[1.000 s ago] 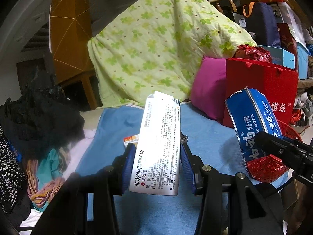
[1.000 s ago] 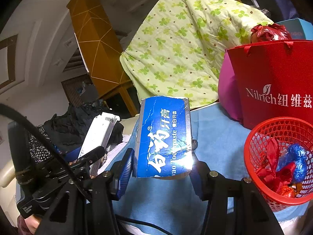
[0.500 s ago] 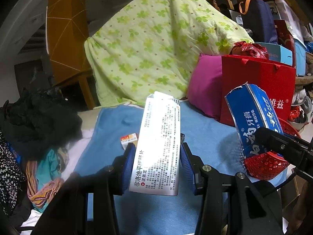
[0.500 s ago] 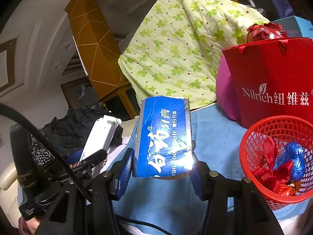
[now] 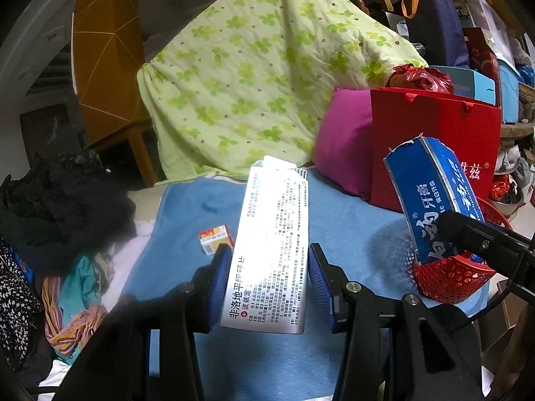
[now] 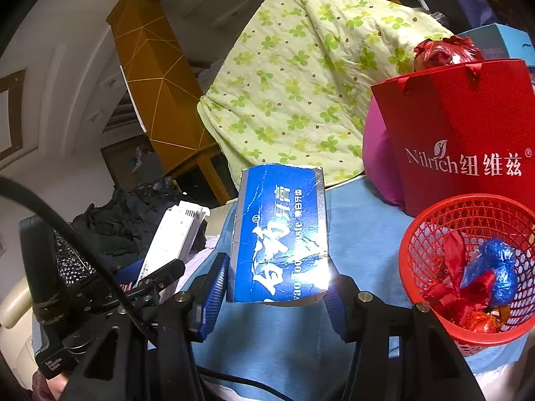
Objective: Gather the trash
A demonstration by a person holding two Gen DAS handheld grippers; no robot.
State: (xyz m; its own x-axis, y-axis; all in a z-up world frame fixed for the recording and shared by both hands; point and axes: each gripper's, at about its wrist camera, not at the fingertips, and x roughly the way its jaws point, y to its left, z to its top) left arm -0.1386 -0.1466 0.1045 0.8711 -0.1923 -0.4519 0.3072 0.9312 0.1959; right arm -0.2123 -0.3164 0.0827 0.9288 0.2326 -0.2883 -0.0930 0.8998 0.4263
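Your left claw (image 5: 269,282) is clamped on the white carton (image 5: 271,250), gripping its lower part so the long body stands upright and projects forward, clear of the blue cloth (image 5: 187,230) below. Your right claw (image 6: 277,287) is clamped on the blue box (image 6: 279,234) in the same manner: pads on the two side faces near the bottom, open torn end up. Holding each item low and upright keeps its free end visible and lets it drop straight once you release.

The basket (image 6: 431,220) stands ahead and to the right of the right claw, on the blue cloth, with wrapped red and blue scraps already inside. From the left claw it lies far to the right, beyond the blue box. The blue box is therefore the nearer load and probably goes in first.

Note the edges. The red bag (image 6: 468,127) stands just behind the basket, and the pink cushion (image 5: 344,153) sits beside the bag, so approach room behind the basket is tight. The basket appears to sit close to the cloth's right-hand edge; avoid pushing it outward. The space above the rim is open, and so is the cloth between the claws and the basket.

One small orange pack (image 5: 215,239) lies on the cloth ahead and left of the left claw, untouched. Dark clothes (image 5: 63,200) are piled further left; keep clear of them.
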